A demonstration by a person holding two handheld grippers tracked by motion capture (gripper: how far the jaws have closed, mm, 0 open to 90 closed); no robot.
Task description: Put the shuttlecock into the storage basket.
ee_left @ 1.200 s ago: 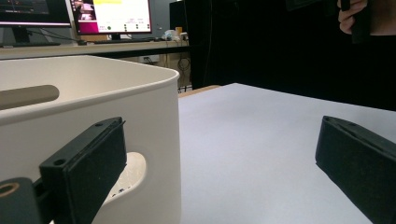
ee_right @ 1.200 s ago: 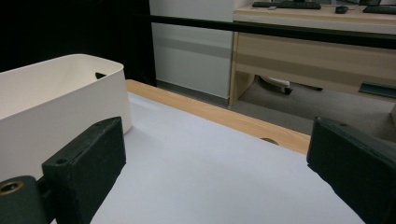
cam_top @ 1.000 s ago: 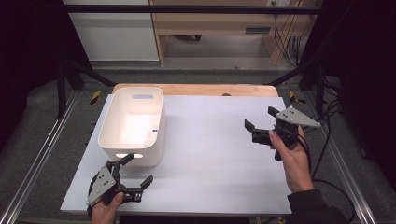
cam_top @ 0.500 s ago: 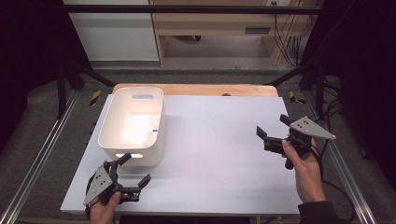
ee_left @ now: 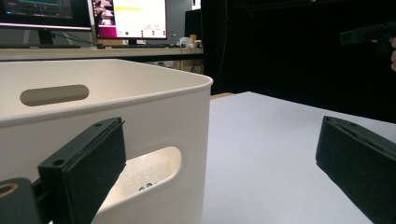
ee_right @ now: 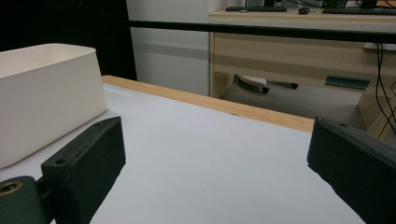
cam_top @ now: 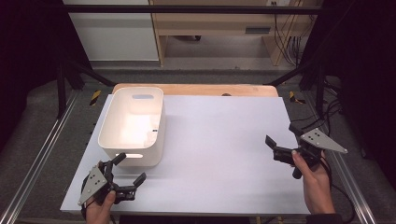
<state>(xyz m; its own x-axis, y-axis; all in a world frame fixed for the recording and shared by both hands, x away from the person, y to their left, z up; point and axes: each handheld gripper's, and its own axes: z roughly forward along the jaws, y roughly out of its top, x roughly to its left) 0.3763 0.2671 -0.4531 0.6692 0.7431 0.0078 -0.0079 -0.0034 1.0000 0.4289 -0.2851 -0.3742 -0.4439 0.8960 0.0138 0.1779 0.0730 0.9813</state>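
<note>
Nothing is grasped yet: the left gripper (cam_top: 125, 178) and right gripper (cam_top: 284, 141) are held with jaws released, and the white plastic rectangular bin (cam_top: 132, 126) at frame left is untouched.

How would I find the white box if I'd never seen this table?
Look at the big white table, then its far left part. There sits a white plastic bin with rounded corners and open top; slot-shaped handle holes in its end walls set it apart.

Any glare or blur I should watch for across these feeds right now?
High view: bright washout inside the white bin, dark surroundings. Left gripper view: near jaws of the left gripper soft, monitors overexposed. Right gripper view: right gripper jaws blurred, table evenly lit.
</note>
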